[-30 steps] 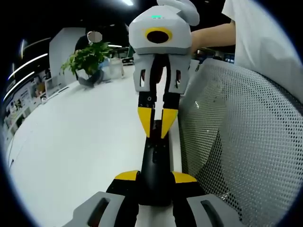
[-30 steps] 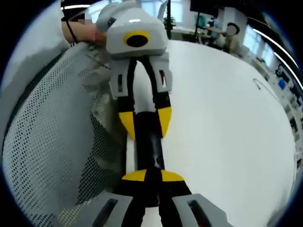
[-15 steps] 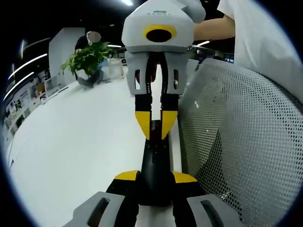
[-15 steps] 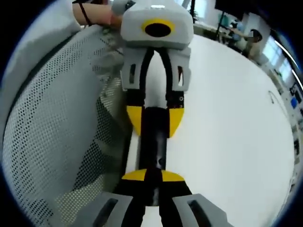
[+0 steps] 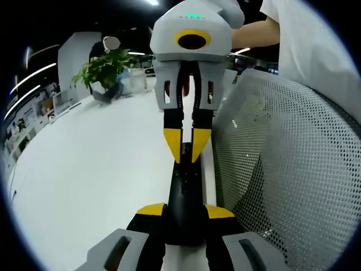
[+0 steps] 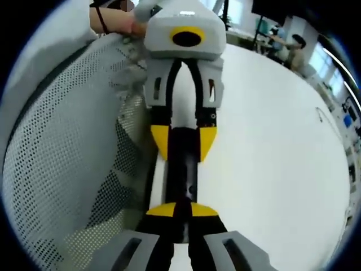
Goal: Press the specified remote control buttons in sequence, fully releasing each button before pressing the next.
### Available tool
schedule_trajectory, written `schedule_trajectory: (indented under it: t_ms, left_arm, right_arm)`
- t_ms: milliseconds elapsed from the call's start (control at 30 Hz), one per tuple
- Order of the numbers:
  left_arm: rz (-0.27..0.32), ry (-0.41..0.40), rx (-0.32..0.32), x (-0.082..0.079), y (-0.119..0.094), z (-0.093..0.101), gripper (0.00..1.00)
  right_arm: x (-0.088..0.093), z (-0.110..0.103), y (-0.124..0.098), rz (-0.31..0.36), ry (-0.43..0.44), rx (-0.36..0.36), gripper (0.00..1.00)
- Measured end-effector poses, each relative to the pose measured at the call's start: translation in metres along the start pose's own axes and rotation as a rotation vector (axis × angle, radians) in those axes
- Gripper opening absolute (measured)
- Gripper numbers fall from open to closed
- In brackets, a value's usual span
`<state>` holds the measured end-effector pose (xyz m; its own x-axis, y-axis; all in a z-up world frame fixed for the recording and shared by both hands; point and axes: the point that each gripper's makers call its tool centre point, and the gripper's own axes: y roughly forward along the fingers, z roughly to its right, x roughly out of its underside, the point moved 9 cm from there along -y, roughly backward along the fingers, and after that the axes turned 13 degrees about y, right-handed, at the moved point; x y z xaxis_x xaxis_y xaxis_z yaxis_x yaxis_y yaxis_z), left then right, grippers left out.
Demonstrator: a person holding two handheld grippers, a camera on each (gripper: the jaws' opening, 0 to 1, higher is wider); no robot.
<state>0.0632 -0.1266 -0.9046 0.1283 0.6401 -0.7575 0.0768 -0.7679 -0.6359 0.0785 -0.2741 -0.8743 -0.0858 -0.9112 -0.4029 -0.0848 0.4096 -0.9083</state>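
Remote control (image 5: pixel 185 197): long, black, slim, lying along the white counter (image 5: pixel 90 169) close to its edge. Seen end-on in both views; buttons cannot be made out on the dark top face.

Left tongs (image 5: pixel 185 213): yellow-tipped, black-shanked, grey-bodied. In the left gripper view the two tips sit tight against the near end of the remote, one on each side, pinching it. In the right gripper view the same tongs (image 6: pixel 183 144) enter from the top of the picture, tips flanking the far end of the remote (image 6: pixel 181 169).

Right tongs (image 6: pixel 181 210): same build. In the right gripper view the tips lie on either side of the near end of the remote with the black body between them; they appear closed on it, though the contact is hard to confirm at this angle. In the left gripper view these tongs (image 5: pixel 187 145) come down from the top, the yellow tips drawn close together over the far end of the remote, touching or nearly touching it.

Mesh chair back (image 5: pixel 282 169): white, perforated, just beside the counter edge and the remote.

Person: white sleeve (image 5: pixel 316 51) and a forearm (image 5: pixel 254 35) behind the right tongs; a hand (image 6: pixel 121 25) behind the left tongs.

Potted plant (image 5: pixel 104 70): green, leafy, at the far end of the counter, well apart from the remote.
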Motion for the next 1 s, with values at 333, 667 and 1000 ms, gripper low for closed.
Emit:
schedule_trajectory:
  t_ms: [333, 667, 1000]
  left_arm:
    - [0.0, 0.002, 0.001, 0.0, 0.0, 0.0, 0.25]
    - [-0.002, 0.006, 0.003, 0.0, 0.0, 0.0, 0.25]
    - [-0.005, 0.005, 0.004, 0.0, 0.0, 0.0, 0.25]
  right_arm:
    - [-0.007, -0.004, 0.003, -0.089, -0.017, 0.026, 0.05]
    - [-0.003, -0.002, 0.001, -0.066, 0.034, 0.02, 0.05]
    - [0.003, -0.006, -0.001, 0.005, 0.048, 0.052, 0.04]
